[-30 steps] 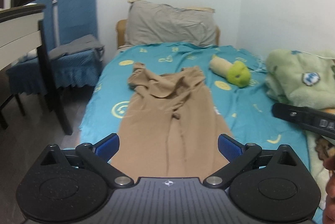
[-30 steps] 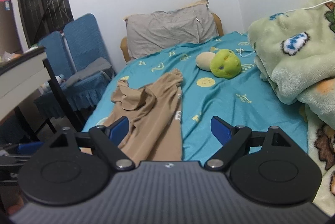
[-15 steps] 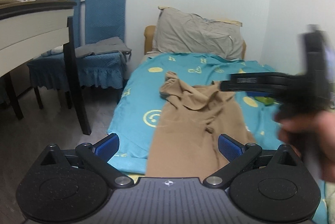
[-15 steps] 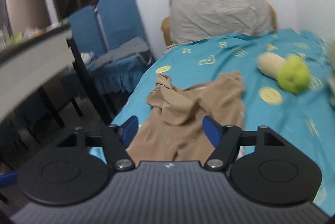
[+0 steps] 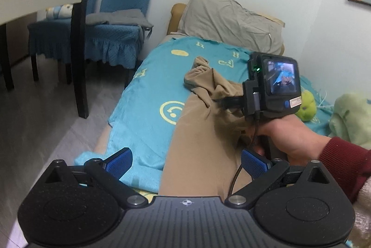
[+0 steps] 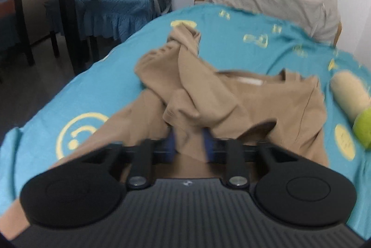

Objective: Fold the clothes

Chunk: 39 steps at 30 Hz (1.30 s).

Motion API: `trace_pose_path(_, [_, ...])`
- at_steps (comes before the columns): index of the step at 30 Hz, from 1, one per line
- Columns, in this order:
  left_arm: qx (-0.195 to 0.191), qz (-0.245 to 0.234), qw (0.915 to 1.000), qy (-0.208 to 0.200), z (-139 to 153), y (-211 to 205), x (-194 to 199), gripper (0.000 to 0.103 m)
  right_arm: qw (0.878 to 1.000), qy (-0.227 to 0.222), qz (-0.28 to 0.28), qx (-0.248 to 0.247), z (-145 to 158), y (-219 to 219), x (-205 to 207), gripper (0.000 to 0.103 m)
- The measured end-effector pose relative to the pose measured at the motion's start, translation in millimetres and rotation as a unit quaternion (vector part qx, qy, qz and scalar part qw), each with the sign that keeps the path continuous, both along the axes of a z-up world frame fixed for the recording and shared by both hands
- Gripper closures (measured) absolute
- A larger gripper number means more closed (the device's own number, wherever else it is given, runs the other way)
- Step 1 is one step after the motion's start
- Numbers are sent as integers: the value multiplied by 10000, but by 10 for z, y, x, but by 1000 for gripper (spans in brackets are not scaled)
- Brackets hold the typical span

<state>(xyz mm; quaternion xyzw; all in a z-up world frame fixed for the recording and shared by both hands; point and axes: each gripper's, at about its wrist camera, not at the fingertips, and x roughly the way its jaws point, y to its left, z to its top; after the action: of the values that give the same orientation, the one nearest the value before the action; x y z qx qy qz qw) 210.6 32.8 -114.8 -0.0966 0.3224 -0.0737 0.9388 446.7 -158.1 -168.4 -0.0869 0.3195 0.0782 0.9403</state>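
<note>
left fingers [image 5: 185,161] spread, right fingers [image 6: 209,143] pinched

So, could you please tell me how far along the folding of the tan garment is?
Barely started. Done: the tan garment lies lengthwise on the teal bedsheet, its far end bunched. In hand: the right tool is shut on a bunched fold. The left tool is open, holding nothing. Left: every fold.

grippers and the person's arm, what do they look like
Both grippers are matte black, with a ribbed centre plate, a round disc on each side and angled linkage arms with silver pivots; the jaws carry blue pads. The left gripper and right gripper match. In the left wrist view the right one's back carries a small lit screen, a green light and a black cable. The sleeve is dark red.
</note>
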Motion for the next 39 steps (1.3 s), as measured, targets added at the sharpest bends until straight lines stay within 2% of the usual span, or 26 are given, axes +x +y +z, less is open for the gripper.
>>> trace_pose_path(5, [-135, 88, 9999, 34, -2, 38, -47, 2, 9953, -681, -604, 336, 293, -276, 76, 97])
trace_pose_path(8, [-109, 85, 9999, 47, -4, 27, -51, 2, 9876, -854, -1184, 582, 371, -604, 226, 97])
trace_pose_path(11, [-48, 10, 10000, 42, -15, -11, -51, 2, 9792, -661, -1744, 799, 280, -919, 419, 97])
trace_pose_path(13, [6, -27, 10000, 34, -35, -31, -41, 2, 9762, -412, -1899, 961, 116, -1082, 502, 97])
trace_pose_path(16, [80, -22, 9999, 113, -71, -48, 8, 2, 9751, -269, -1833, 1222, 12, -1172, 495, 96])
trace_pose_path(20, [214, -15, 9997, 137, -73, -61, 58, 3, 9754, -360, -1660, 1403, 151, -1190, 290, 94])
trace_pose_path(22, [272, -8, 9995, 134, -55, -57, 47, 3, 9803, -467, -1430, 1281, 284, -1151, 100, 92])
trace_pose_path(23, [297, -3, 9995, 137, -47, -55, 39, 3, 9814, -491, -1327, 1294, 355, -1140, -29, 82])
trace_pose_path(24, [321, 2, 9994, 140, -38, -52, 32, 3, 9814, -480, -1238, 1386, 429, -1143, -182, 72])
trace_pose_path(26, [298, 11, 9994, 180, -16, -30, 9, 3, 9774, -422, -1073, 1774, 566, -1172, -528, 29])
trace_pose_path(28, [303, 0, 9994, 147, 22, -22, -49, 3, 9717, -327, -1010, 2111, 666, -1187, -938, 14])
trace_pose_path(31, [384, -218, 9990, 117, 88, -65, -185, 3, 9665, -42, -959, 2381, 775, -1178, -1570, 15])
trace_pose_path(34, [419, -490, 9978, 152, 142, -105, -368, 3, 9656, 156, -1006, 2391, 867, -1151, -2226, 15])
trace_pose_path(37, [485, -738, 9956, 316, 137, -153, -596, 7, 9659, 357, -1221, 2256, 918, -1146, -2742, 15])
trace_pose_path(39, [612, -928, 9926, 481, 106, -206, -713, 12, 9602, 456, -1413, 2364, 889, -1215, -3042, 15])
